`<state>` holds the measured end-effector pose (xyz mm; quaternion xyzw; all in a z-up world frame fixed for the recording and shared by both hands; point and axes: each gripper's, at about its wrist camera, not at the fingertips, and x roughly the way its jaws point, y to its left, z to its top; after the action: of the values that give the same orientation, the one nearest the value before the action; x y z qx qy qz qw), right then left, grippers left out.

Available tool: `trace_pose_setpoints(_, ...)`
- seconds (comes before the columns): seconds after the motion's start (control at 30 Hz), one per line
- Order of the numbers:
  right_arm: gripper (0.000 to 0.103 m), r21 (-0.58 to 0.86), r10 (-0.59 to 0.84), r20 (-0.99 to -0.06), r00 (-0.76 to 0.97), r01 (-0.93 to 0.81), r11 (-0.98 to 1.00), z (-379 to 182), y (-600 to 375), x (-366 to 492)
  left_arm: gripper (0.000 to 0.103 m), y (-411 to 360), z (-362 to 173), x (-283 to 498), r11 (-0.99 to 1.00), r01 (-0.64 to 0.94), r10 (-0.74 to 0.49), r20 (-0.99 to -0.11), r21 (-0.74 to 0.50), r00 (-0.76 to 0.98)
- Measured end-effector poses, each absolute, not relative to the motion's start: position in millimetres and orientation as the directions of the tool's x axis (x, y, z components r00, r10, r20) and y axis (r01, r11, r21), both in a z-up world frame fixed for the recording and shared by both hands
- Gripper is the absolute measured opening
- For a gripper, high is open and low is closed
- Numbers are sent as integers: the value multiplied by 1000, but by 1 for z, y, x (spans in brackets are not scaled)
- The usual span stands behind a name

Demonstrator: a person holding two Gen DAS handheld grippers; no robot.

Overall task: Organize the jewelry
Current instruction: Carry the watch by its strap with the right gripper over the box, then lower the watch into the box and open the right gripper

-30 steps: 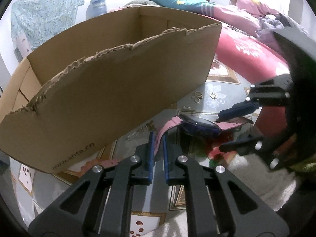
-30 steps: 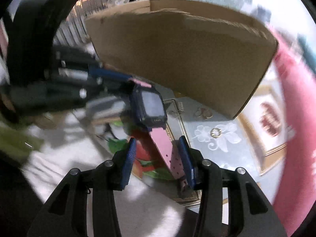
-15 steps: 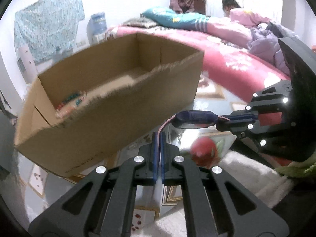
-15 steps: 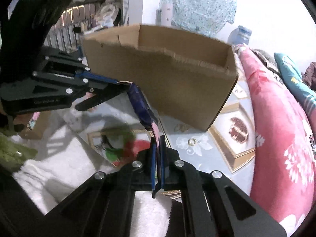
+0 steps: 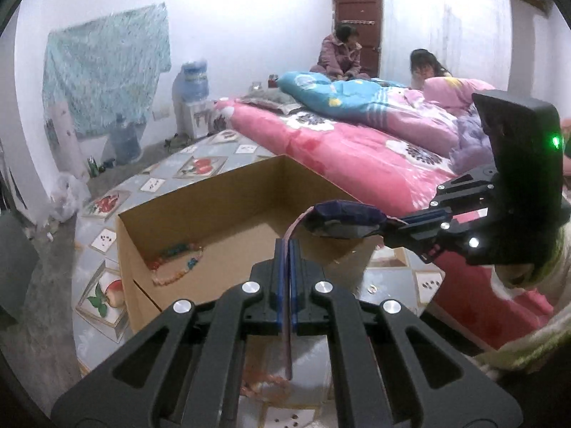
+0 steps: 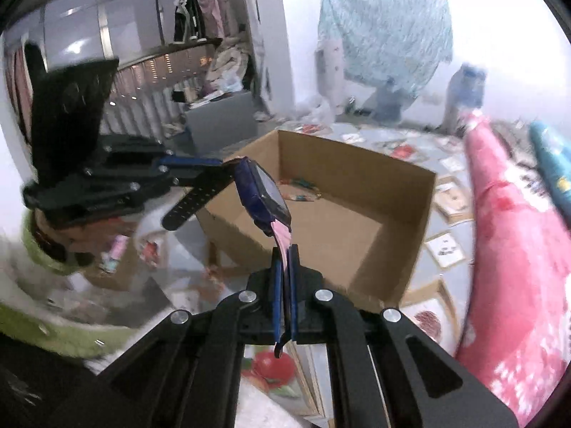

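A watch (image 5: 342,219) with a dark blue case and pink straps hangs in the air over the near rim of an open cardboard box (image 5: 228,199). My left gripper (image 5: 285,246) is shut on one pink strap. My right gripper (image 5: 392,223) comes in from the right and is shut on the other strap. In the right wrist view the watch (image 6: 264,196) stands edge-up between my right gripper (image 6: 283,253) and my left gripper (image 6: 221,167), in front of the box (image 6: 357,178). A bead necklace (image 5: 175,264) lies on the box floor.
A pink bed (image 5: 357,149) runs along the right, with two people (image 5: 342,53) sitting at its far end. The box stands on a patterned floor mat (image 5: 107,292). A small ring (image 5: 373,288) lies on the mat. A water dispenser (image 5: 192,100) stands by the wall.
Both grippers rose with the watch from just above the mat to above the box rim. The right gripper's jaws closed on the pink strap. The box's inside came into view.
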<state>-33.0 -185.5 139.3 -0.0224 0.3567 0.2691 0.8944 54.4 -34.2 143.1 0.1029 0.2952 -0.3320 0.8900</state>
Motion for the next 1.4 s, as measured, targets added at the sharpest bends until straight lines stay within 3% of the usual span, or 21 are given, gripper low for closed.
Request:
trace_pose_setpoints(0.27, 4, 333, 486, -806, 337, -420, 844, 111, -189, 86, 2, -42, 113, 164, 773, 619, -474, -776, -140, 416)
trace_pose_setpoints(0.57, 5, 232, 298, -940, 168, -325, 917, 50, -175, 186, 3, -55, 41, 256, 828, 509, -365, -916, -235, 170)
trace_pose_setpoints(0.7, 9, 142, 234, -937, 259, -328, 934, 53, -173, 200, 23, -48, 36, 273, 857, 457, -360, -912, -240, 197)
trace_pose_setpoints(0.77, 9, 118, 225, -926, 303, -335, 935, 58, -173, 202, 24, -43, 41, 277, 862, 440, -380, -896, -253, 229)
trace_pose_setpoints(0.9, 10, 103, 235, -908, 346, -360, 927, 69, -175, 197, 40, -37, 57, 272, 864, 435, -404, -867, -255, 294)
trace_pose_setpoints(1.13, 11, 223, 286, -956, 64, -473, 852, 37, -144, 189, 77, -17, 107, 235, 857, 472, -434, -782, -206, 448)
trace_pose_setpoints(1.3, 11, 208, 210, -977, -44, -446, 871, 7, -131, 202, 84, 6, 123, 198, 872, 456, -427, -733, -178, 530)
trace_pose_setpoints(1.4, 11, 132, 159, -987, 26, -434, 891, 12, -131, 216, 86, 23, 124, 177, 881, 434, -429, -709, -190, 560)
